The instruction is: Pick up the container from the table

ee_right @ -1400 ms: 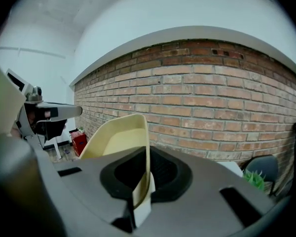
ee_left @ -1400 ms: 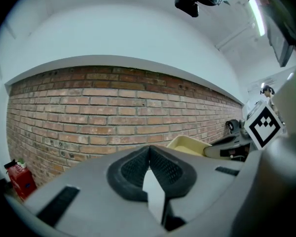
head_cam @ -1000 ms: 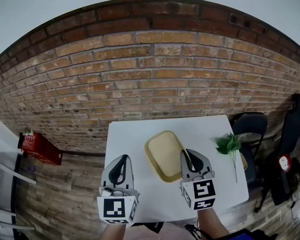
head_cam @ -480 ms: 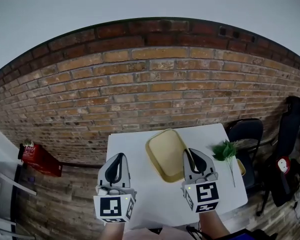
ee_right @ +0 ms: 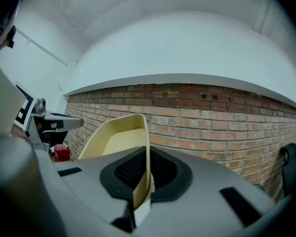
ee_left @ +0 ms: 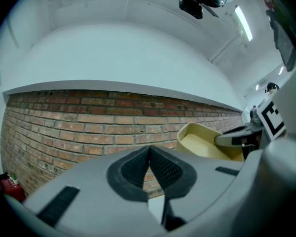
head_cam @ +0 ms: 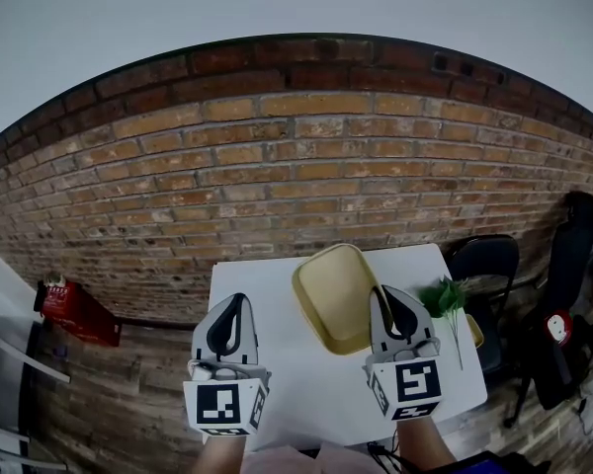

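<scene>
- The pale yellow, shallow rectangular plastic container sits just right of centre in the lower half of the head view. Its far end pokes past the back edge of the white table, which suggests it is off the surface.
- The right gripper, at the lower right of that view, is clamped on the container's near right rim. In the right gripper view the thin wall runs straight up between the two black pads, which pinch it from both sides.
- An edge grip like this is probably why the container hangs tilted, with its open side turned toward the left of the right gripper view and the red brick wall behind it.
- The left gripper, at the lower left of the head view, has its jaws pressed together on nothing. It is well apart from the container, most likely kept out of the way because one gripper is enough.
- In the left gripper view the container shows at the right, with the other gripper's jaw over its rim.
- A green leafy sprig lies on the table at its right edge, just beside the right gripper and clear of the container.
- As a judgement, the pick-up looks essentially done.
</scene>
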### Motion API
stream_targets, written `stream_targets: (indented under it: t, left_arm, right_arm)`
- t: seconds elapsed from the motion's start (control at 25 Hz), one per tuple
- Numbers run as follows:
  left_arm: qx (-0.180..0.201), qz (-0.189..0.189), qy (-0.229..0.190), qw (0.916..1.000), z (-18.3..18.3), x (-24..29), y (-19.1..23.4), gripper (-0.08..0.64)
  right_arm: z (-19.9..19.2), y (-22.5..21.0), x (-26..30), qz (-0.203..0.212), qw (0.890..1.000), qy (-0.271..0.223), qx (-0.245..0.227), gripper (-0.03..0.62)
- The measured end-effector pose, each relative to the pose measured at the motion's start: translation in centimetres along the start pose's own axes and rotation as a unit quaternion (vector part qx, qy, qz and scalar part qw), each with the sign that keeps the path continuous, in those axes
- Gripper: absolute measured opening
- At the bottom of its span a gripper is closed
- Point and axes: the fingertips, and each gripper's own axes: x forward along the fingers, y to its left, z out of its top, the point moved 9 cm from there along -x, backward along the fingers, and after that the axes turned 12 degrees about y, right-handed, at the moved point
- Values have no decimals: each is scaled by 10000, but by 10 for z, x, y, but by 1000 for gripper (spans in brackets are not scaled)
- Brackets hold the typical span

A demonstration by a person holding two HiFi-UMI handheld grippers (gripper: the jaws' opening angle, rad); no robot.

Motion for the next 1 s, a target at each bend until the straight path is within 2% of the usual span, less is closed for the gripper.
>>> stream_targets:
  t: [1.0]
  left_arm:
    - [45,-47,-73,10000,5,-3,-8,9]
  right_arm:
    - [1,-3,-5,-66,9999,-140,15,6]
